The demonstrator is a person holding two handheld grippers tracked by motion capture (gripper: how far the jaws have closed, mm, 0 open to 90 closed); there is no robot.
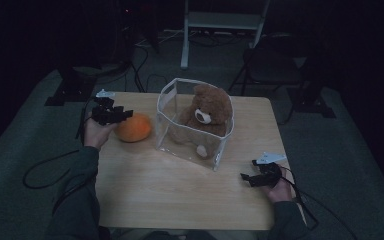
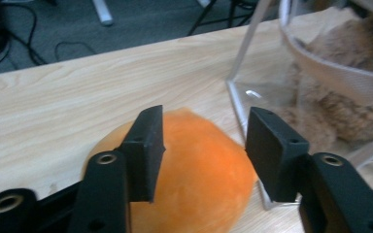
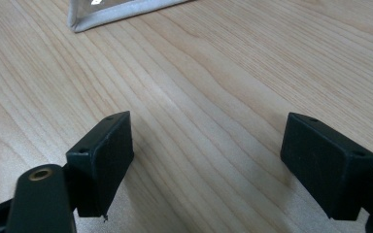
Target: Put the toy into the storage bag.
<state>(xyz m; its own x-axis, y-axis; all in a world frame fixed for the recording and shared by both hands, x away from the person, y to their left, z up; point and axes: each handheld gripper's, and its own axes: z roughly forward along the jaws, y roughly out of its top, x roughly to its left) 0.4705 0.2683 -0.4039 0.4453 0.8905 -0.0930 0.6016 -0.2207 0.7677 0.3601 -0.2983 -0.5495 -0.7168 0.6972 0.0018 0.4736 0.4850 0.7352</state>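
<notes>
- Looking down from the high view, the room past the table (image 1: 180, 200) is basically black, so the chair and stand legs back there are just shapes (can't make out much else).
- The brown teddy bear (image 1: 207, 112) sits inside a clear bag with pale trim (image 1: 192, 150), and the plastic blurs its lower body. In the left gripper view the bear is cut off at the top right edge, just fur behind the bag's wall.
- The orange plush ball (image 2: 199, 170) lies on the table just left of the bag, and its bottom runs out of the left gripper view. Can't tell if it actually touches the bag.
- No brand, label or writing I can read anywhere, not on the bag, the bear or the grippers.
- Left gripper (image 2: 204, 145): jaws partway apart, one on each side of the top of the ball. They sit over the orange fuzz, but I can't see the pads pressing into it, so I'd call it straddling, not clamped.
- Right gripper (image 3: 206, 165): jaws spread wide with nothing between them but bare wood. It's near the table's front right edge, well apart from the bag, with only a corner of the bag's trim peeking in at the top of the right gripper view.
- The person's sleeves come in from the bottom, cut off by the frame.
</notes>
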